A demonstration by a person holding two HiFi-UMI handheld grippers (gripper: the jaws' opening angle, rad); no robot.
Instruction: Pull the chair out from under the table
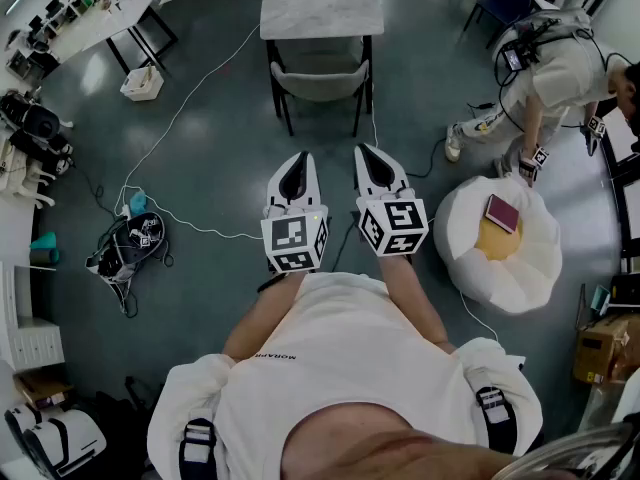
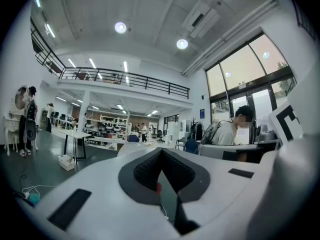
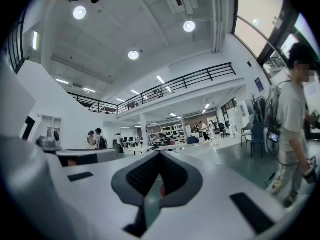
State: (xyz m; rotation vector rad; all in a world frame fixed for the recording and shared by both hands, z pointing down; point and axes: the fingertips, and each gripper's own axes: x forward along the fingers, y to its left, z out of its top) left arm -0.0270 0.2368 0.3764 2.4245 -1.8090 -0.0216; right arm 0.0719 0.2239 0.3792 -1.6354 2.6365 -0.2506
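Left gripper [image 1: 297, 160] and right gripper [image 1: 374, 156] side by side, jaws pressed together, empty, well apart from chair [image 1: 320, 80] tucked under table [image 1: 322, 3].

Floor [image 1: 220, 168]: grey-green, slightly glossy.
12 o'clock: worktop [image 1: 322, 3], chair [image 1: 320, 80] tucked under it.
3 o'clock: white beanbag [image 1: 530, 258].
9 o'clock: dark bag [image 1: 128, 248], white cable [image 1: 176, 120] near.
10 o'clock: small basket [image 1: 142, 84].

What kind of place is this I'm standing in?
Probably a big open-plan office or lab hall: a railed mezzanine under a high ceiling, rows of desks across the floor, and cables trailing over grey flooring near a table with a chair tucked under it.
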